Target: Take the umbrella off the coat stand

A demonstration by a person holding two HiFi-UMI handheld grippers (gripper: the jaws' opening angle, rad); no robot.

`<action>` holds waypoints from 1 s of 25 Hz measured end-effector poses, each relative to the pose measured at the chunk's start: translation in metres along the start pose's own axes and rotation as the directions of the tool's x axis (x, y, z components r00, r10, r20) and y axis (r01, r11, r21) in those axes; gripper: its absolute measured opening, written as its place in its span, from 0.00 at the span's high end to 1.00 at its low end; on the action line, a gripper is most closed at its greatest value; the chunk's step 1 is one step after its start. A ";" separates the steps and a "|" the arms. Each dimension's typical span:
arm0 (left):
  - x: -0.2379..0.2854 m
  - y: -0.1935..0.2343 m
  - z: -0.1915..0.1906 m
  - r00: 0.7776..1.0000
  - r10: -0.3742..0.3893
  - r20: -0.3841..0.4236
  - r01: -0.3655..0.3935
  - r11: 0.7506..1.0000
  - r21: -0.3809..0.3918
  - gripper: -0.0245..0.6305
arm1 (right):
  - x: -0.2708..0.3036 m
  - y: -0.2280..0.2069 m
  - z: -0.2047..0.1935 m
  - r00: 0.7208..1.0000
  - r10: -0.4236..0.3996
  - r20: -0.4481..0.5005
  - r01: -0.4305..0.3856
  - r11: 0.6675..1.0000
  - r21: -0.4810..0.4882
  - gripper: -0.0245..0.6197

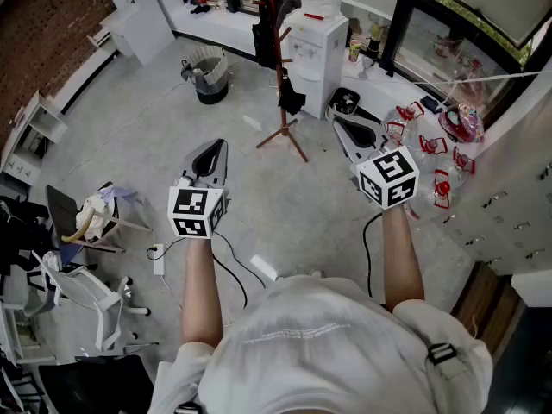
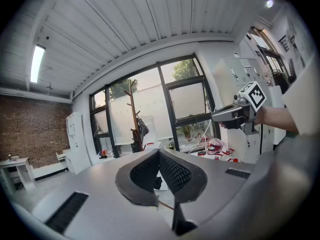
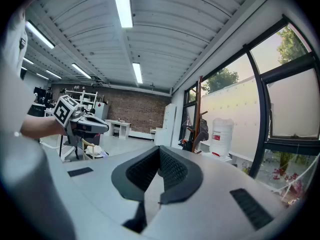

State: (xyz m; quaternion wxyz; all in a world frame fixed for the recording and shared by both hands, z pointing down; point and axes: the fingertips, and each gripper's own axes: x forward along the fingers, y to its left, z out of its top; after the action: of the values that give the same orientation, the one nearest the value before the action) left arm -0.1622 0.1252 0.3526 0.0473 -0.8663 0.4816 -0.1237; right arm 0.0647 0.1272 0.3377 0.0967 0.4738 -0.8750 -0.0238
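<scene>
Left gripper (image 1: 214, 155) and right gripper (image 1: 349, 129): jaws closed, both empty. Red-brown wooden tripod coat stand (image 1: 280, 76) well ahead. The long black folded umbrella (image 1: 263, 34), probably, hangs on it. Approach, open jaws, lift clear.

Head view: even, moderately bright daylight on the floor (image 1: 155, 128), with soft, short shadows and a dim near left corner. Both gripper views: strong barrel distortion, black corners, straight lines bowed at the edges. The far windows (image 2: 150, 104) are washed out, the coat stand (image 2: 134, 119) shows as a silhouette against them, and the ceiling tubes (image 3: 122, 4) glare white.
</scene>
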 end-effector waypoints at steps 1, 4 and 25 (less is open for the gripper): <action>0.000 0.002 0.000 1.000 0.001 0.003 -0.001 1.000 -0.001 0.94 | 0.002 0.001 0.000 1.000 0.001 0.000 -0.001 1.000 -0.002 0.92; 0.001 0.007 -0.002 1.000 0.002 0.008 -0.002 1.000 -0.008 0.94 | 0.006 0.004 0.000 1.000 -0.001 -0.001 0.001 1.000 -0.005 0.92; -0.005 0.069 -0.052 0.999 -0.013 -0.033 0.011 0.999 -0.049 0.94 | 0.056 0.034 -0.002 1.000 -0.006 0.024 0.005 0.998 0.068 0.92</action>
State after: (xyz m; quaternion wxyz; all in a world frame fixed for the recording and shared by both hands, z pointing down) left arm -0.2348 0.0948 0.3884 0.0175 -0.8679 0.4800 -0.1266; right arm 0.0068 0.0994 0.3522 0.0697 0.4788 -0.8751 -0.0003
